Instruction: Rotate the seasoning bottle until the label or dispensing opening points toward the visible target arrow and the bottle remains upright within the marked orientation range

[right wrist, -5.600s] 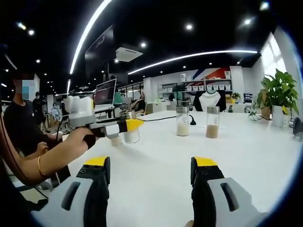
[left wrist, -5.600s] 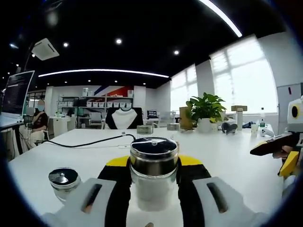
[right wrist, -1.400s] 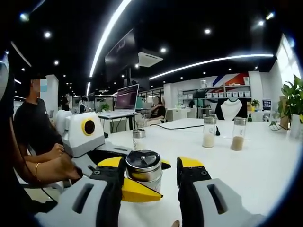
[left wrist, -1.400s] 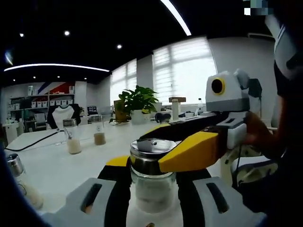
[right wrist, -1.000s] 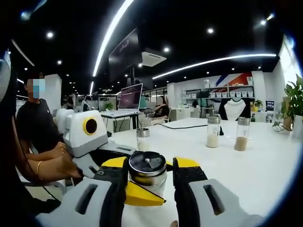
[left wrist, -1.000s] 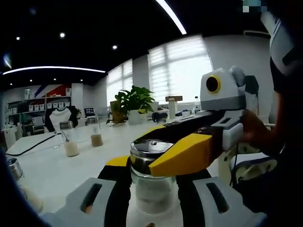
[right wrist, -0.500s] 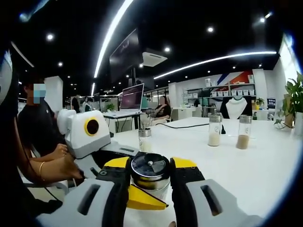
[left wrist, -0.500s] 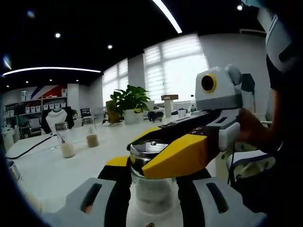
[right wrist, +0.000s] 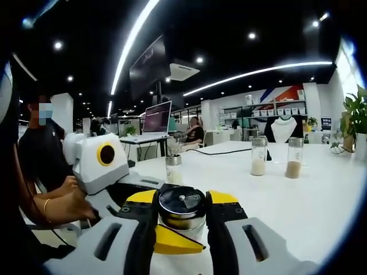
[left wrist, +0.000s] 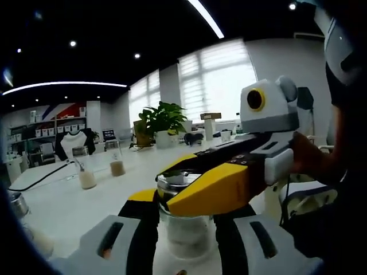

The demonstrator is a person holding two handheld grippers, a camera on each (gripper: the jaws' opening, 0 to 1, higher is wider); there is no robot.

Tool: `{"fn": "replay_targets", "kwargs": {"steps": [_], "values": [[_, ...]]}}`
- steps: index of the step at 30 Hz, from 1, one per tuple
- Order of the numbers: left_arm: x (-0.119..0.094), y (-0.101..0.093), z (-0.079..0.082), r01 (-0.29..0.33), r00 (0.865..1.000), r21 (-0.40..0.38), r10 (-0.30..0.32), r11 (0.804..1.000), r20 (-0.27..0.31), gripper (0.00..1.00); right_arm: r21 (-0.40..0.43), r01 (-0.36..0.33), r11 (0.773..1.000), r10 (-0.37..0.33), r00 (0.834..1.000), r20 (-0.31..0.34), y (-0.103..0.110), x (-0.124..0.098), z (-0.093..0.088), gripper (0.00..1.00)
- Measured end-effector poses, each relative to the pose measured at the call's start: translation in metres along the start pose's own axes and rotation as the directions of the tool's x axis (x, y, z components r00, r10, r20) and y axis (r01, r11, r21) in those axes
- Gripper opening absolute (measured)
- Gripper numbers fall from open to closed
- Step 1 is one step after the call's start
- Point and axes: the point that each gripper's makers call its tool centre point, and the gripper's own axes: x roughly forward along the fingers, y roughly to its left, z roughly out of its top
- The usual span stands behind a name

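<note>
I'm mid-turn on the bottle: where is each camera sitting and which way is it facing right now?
Left gripper view: rides the left tool, facing the windows and a potted plant; the right tool crosses in from the right, with the person's hand behind it.
Right gripper view: rides the right tool, facing desks and a laptop; the left tool and the person's forearm enter from the left.
Shared: the seasoning bottle between both tools' jaws, and two far jars on the white table.

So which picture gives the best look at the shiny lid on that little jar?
The right gripper view: the lid shows from above, unobstructed between the tongs. In the left gripper view the other yellow-tipped tongs cross in front, leaving just a sliver of it.
</note>
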Motion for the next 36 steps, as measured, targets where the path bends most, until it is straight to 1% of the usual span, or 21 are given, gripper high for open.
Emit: {"fn": "replay_targets", "kwargs": {"steps": [4, 6, 8, 9, 11, 12, 13, 14, 15, 18, 22, 26, 28, 30, 31, 32, 33, 34, 35, 36], "values": [[0.000, 0.003, -0.002, -0.031, 0.999, 0.007, 0.031, 0.999, -0.007, 0.38, -0.006, 0.010, 1.000, -0.010, 1.000, -0.008, -0.001, 0.002, -0.002, 0.30], [0.001, 0.006, -0.002, -0.084, 0.996, 0.030, 0.084, 0.996, -0.012, 0.38, -0.012, 0.022, 1.000, -0.022, 1.000, -0.017, -0.003, 0.002, -0.002, 0.30], [0.002, 0.010, 0.001, -0.150, 0.989, 0.052, 0.151, 0.987, -0.003, 0.38, -0.024, 0.042, 0.999, -0.042, 0.999, -0.011, -0.009, 0.003, 0.000, 0.30], [0.003, 0.010, 0.001, -0.174, 0.985, 0.068, 0.174, 0.982, -0.002, 0.38, -0.033, 0.051, 0.998, -0.052, 0.999, -0.012, -0.012, 0.003, 0.001, 0.30], [0.004, 0.011, 0.001, -0.200, 0.980, 0.080, 0.201, 0.976, -0.004, 0.38, -0.035, 0.067, 0.997, -0.068, 0.998, -0.012, -0.015, 0.003, 0.001, 0.30], [0.005, 0.012, 0.001, -0.226, 0.973, 0.099, 0.229, 0.969, -0.012, 0.39, -0.035, 0.075, 0.997, -0.076, 0.997, -0.015, -0.016, 0.003, 0.000, 0.30], [0.005, 0.014, 0.001, -0.256, 0.965, 0.133, 0.260, 0.957, -0.012, 0.40, -0.033, 0.080, 0.996, -0.081, 0.997, -0.017, -0.018, 0.003, -0.001, 0.30], [0.005, 0.014, 0.001, -0.266, 0.962, 0.150, 0.272, 0.952, -0.018, 0.41, -0.028, 0.084, 0.996, -0.085, 0.996, -0.018, -0.020, 0.004, -0.001, 0.30], [0.005, 0.014, -0.002, -0.278, 0.957, 0.152, 0.286, 0.949, -0.036, 0.42, -0.026, 0.084, 0.996, -0.084, 0.996, -0.018, -0.021, 0.004, -0.002, 0.30], [0.004, 0.014, -0.002, -0.295, 0.952, 0.170, 0.305, 0.940, -0.034, 0.44, -0.014, 0.086, 0.996, -0.086, 0.996, -0.019, -0.022, 0.005, -0.004, 0.30], [0.002, 0.015, -0.003, -0.302, 0.950, 0.157, 0.310, 0.940, -0.028, 0.43, 0.006, 0.085, 0.996, -0.085, 0.996, -0.014, -0.024, 0.004, -0.003, 0.30], [0.002, 0.016, -0.011, -0.306, 0.947, 0.155, 0.317, 0.939, -0.053, 0.43, 0.024, 0.083, 0.996, -0.083, 0.997, -0.003, -0.025, 0.003, -0.002, 0.30], [0.002, 0.017, -0.013, -0.319, 0.942, 0.142, 0.329, 0.937, -0.056, 0.43, 0.022, 0.090, 0.996, -0.090, 0.996, -0.001, -0.025, 0.003, -0.002, 0.30], [0.002, 0.018, -0.021, -0.333, 0.935, 0.124, 0.345, 0.935, -0.089, 0.43, 0.024, 0.099, 0.995, -0.099, 0.995, 0.002, -0.026, 0.003, -0.001, 0.30], [0.002, 0.019, -0.024, -0.349, 0.929, 0.107, 0.358, 0.931, -0.094, 0.43, 0.005, 0.121, 0.993, -0.121, 0.993, 0.015, -0.029, 0.003, 0.001, 0.30], [0.001, 0.019, -0.025, -0.361, 0.925, 0.095, 0.369, 0.928, -0.092, 0.43, -0.019, 0.135, 0.991, -0.135, 0.991, 0.019, -0.031, 0.002, 0.003, 0.30], [0.001, 0.019, -0.026, -0.363, 0.924, 0.094, 0.371, 0.927, -0.092, 0.43, -0.035, 0.145, 0.989, -0.145, 0.989, 0.019, -0.033, 0.002, 0.004, 0.30], [0.001, 0.019, -0.027, -0.368, 0.922, 0.093, 0.376, 0.925, -0.092, 0.44, -0.035, 0.148, 0.988, -0.147, 0.989, 0.022, -0.031, 0.002, 0.006, 0.30], [0.000, 0.020, -0.028, -0.388, 0.914, 0.087, 0.395, 0.918, -0.090, 0.44, -0.031, 0.150, 0.988, -0.149, 0.988, 0.025, -0.032, 0.002, 0.007, 0.30], [0.000, 0.021, -0.029, -0.396, 0.910, 0.089, 0.403, 0.914, -0.092, 0.43, -0.025, 0.152, 0.988, -0.151, 0.988, 0.029, -0.032, 0.002, 0.008, 0.30]]}}
